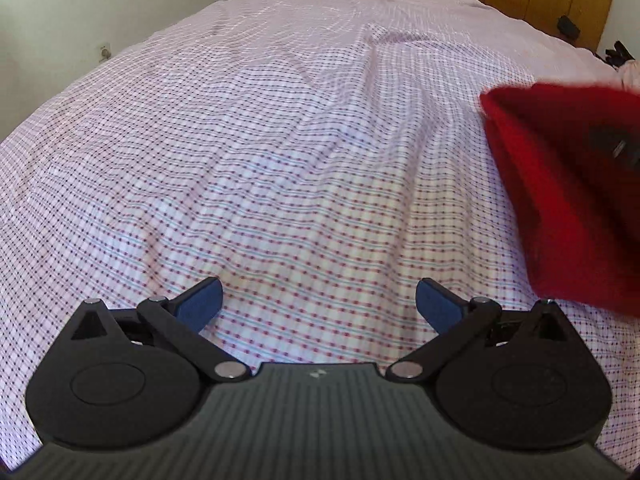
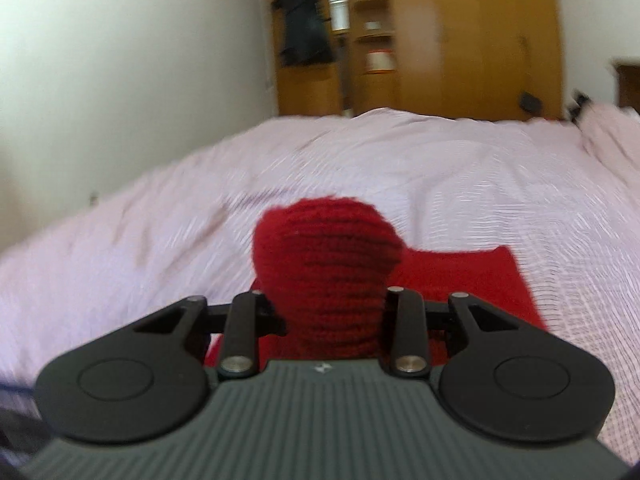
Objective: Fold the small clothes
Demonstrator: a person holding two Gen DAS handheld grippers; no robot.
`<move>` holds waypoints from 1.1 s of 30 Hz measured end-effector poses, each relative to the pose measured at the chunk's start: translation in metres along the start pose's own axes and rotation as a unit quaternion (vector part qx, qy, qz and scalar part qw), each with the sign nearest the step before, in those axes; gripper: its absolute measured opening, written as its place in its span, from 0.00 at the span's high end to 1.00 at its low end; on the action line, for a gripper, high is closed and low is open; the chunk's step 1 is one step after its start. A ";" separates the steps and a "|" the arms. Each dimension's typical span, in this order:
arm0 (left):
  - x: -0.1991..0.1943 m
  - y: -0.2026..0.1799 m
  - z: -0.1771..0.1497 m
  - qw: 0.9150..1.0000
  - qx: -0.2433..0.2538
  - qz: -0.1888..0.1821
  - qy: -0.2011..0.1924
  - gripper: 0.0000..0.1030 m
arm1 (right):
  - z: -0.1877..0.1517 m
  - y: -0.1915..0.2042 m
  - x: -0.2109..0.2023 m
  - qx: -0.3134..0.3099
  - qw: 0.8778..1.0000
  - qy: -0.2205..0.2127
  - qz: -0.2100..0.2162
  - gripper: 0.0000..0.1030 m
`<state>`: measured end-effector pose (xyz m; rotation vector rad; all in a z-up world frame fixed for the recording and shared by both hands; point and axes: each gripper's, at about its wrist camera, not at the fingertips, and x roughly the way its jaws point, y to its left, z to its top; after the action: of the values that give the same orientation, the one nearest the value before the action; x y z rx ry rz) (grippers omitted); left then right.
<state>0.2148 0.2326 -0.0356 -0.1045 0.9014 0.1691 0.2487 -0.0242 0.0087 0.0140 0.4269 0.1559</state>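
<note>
One bed (image 1: 280,140) fills both views, spread with a single checked sheet in pink, white and blue, creased in long folds. Behind it stands one wooden wardrobe (image 2: 472,40) with open shelves, beside a plain white wall (image 2: 140,60); the right wrist view is blurred there, so the things on the shelves cannot be made out.

One red knitted garment (image 2: 328,264) is in play. In the right wrist view a bunched fold of it bulges up between the two fingers of the right gripper (image 2: 334,312), which points shallowly down over the bed; the jaws are clenched on the knit, pressing it from both sides, and the rest of the cloth trails flat to the right on or just above the sheet. In the left wrist view the same garment shows as a blurred red mass at the right edge.

The left gripper (image 1: 319,300) tilts steeply down at the sheet, well apart from the garment, its jaws released and spread wide with nothing between the two blue pads (image 1: 200,300).

Each gripper body carries one small pale logo, too small to read.
</note>
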 end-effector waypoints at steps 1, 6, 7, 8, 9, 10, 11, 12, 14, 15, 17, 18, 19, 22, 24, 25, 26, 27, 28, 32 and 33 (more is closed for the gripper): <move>0.000 0.002 0.001 1.000 0.000 0.000 -0.001 0.00 | -0.008 0.008 0.001 -0.024 1.000 0.001 0.001 0.66; 0.003 0.002 0.006 1.000 0.002 0.003 -0.006 0.00 | -0.015 0.007 -0.002 -0.035 0.999 0.001 0.023 0.58; 0.003 0.001 0.008 1.000 -0.001 0.001 -0.007 0.00 | -0.012 0.001 -0.005 -0.024 0.999 0.003 0.036 0.53; 0.002 0.000 0.010 1.000 -0.006 -0.004 -0.007 0.00 | -0.009 -0.002 -0.006 -0.014 0.999 0.004 0.047 0.51; 0.003 0.000 0.015 1.000 -0.013 -0.011 -0.007 0.00 | -0.009 -0.005 -0.010 -0.006 0.998 0.005 0.058 0.47; -0.001 -0.002 0.018 1.000 -0.020 -0.020 -0.007 0.00 | -0.008 -0.009 -0.014 0.001 0.998 0.005 0.070 0.44; -0.001 -0.003 0.021 0.999 -0.026 -0.029 -0.008 0.00 | -0.008 -0.009 -0.019 0.009 0.997 0.004 0.080 0.42; -0.003 -0.005 0.023 0.999 -0.031 -0.038 -0.009 0.00 | -0.009 -0.010 -0.025 0.016 0.996 0.003 0.090 0.41; -0.008 -0.010 0.029 0.998 -0.036 -0.052 -0.013 0.00 | -0.011 -0.013 -0.043 0.035 0.993 -0.002 0.113 0.38; -0.012 -0.012 0.030 0.998 -0.036 -0.058 -0.015 0.00 | -0.014 -0.012 -0.054 0.042 0.991 -0.006 0.125 0.37; -0.018 -0.018 0.035 0.997 -0.036 -0.069 -0.020 0.00 | -0.013 -0.018 -0.072 0.053 0.988 -0.013 0.147 0.38; -0.021 -0.021 0.039 0.996 -0.037 -0.075 -0.023 0.00 | -0.014 -0.018 -0.079 0.054 0.987 -0.018 0.151 0.39; -0.025 -0.025 0.041 0.996 -0.038 -0.079 -0.026 0.00 | -0.014 -0.024 -0.087 0.056 0.986 -0.023 0.154 0.39; -0.033 -0.035 0.051 0.994 -0.046 -0.094 -0.034 0.00 | -0.011 -0.048 -0.107 0.070 0.987 -0.031 0.144 0.38; -0.039 -0.043 0.059 0.992 -0.054 -0.107 -0.038 0.00 | -0.009 -0.071 -0.114 0.092 0.987 -0.038 0.127 0.38; -0.040 -0.047 0.063 0.991 -0.055 -0.114 -0.040 0.00 | -0.008 -0.083 -0.117 0.104 0.987 -0.042 0.114 0.38; -0.042 -0.054 0.068 0.990 -0.054 -0.121 -0.043 0.00 | -0.006 -0.094 -0.116 0.113 0.987 -0.044 0.102 0.38; -0.045 -0.063 0.072 0.990 -0.050 -0.127 -0.044 0.00 | -0.007 -0.104 -0.116 0.119 0.988 -0.043 0.088 0.38; -0.045 -0.071 0.077 0.989 -0.046 -0.131 -0.043 0.00 | -0.008 -0.114 -0.114 0.127 0.989 -0.039 0.072 0.36; -0.031 -0.110 0.093 0.990 -0.028 -0.139 -0.027 0.00 | -0.013 -0.153 -0.084 0.170 0.985 0.000 0.034 0.36; -0.024 -0.118 0.097 0.991 -0.028 -0.131 -0.024 0.00 | -0.015 -0.162 -0.073 0.185 0.982 0.016 0.025 0.36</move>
<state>0.2975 0.1302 0.0459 -0.2685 0.8261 -0.0464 0.2007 -0.1956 0.0173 0.3887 0.4825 0.1246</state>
